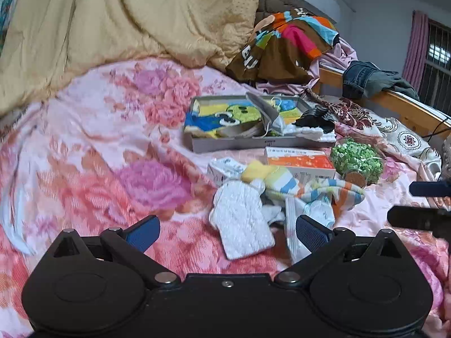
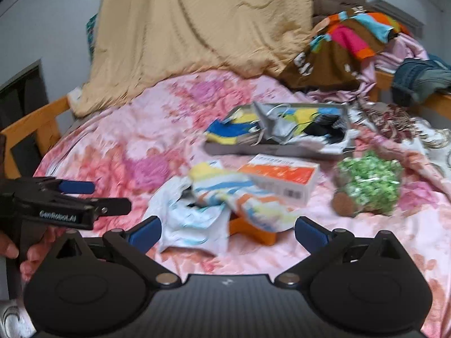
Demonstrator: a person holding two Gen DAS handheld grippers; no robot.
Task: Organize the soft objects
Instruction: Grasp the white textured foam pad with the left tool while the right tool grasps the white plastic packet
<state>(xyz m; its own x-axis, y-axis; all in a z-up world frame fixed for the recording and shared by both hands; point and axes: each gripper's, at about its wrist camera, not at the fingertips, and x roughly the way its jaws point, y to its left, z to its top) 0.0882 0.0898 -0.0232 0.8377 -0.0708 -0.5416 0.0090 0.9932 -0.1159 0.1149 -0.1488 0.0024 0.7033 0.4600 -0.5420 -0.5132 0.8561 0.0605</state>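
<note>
Maybe halfway: tray (image 1: 239, 142) already holds a few socks, but striped sock (image 1: 284, 181) and white cloth (image 1: 242, 219) sit just below it, both grippers (image 1: 227, 232) (image 2: 228, 232) spread wide, empty.

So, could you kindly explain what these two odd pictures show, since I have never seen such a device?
No robot here: a person holds a two-finger gripper in each hand, each with a fisheye camera looking along its fingers. One picture is from the left gripper, the other from the right gripper. Both stand open and hold nothing. On the flowered bedspread lie a white cloth, a striped sock, an orange box, a green ball and a grey tray of colourful fabrics. The left gripper also shows in the right picture, hand beneath.
</note>
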